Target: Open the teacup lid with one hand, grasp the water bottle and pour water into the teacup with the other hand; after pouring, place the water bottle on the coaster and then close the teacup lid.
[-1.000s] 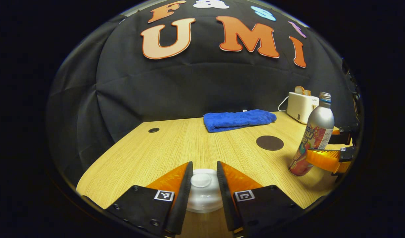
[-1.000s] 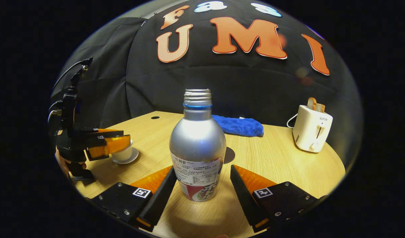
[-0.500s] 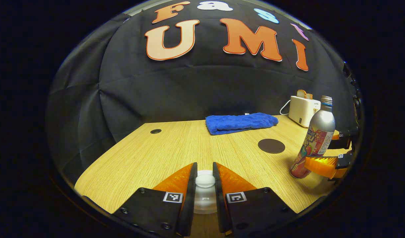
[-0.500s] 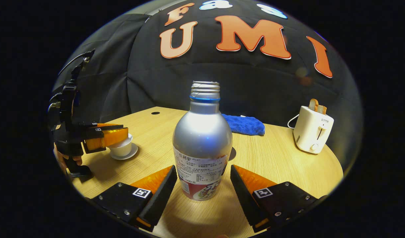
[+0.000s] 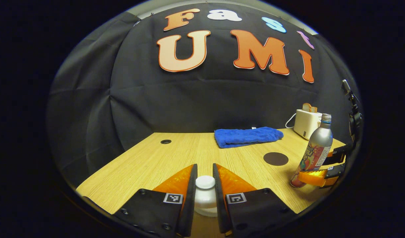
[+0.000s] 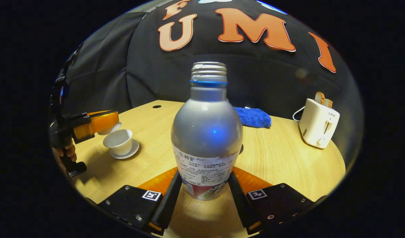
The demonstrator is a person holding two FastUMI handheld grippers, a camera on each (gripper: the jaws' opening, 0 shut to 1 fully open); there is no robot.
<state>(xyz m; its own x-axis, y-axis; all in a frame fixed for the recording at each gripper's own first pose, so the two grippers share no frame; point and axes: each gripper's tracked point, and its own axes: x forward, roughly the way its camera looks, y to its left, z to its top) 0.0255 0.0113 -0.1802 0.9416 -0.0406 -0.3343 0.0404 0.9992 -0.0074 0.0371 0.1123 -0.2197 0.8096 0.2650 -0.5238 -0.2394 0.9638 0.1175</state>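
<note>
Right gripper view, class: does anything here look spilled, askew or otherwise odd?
Nothing spilled or damaged. The teacup lid is off the teacup, pinched in the left gripper as the task needs. The water bottle has no cap and stands upright in the right gripper.

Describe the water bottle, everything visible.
The water bottle is silver metal with a threaded, uncapped neck, a blue ring below it and a printed label round its lower half. It stands upright on the wooden table, near the dark coaster. The right gripper pinches its base from both sides.
</note>
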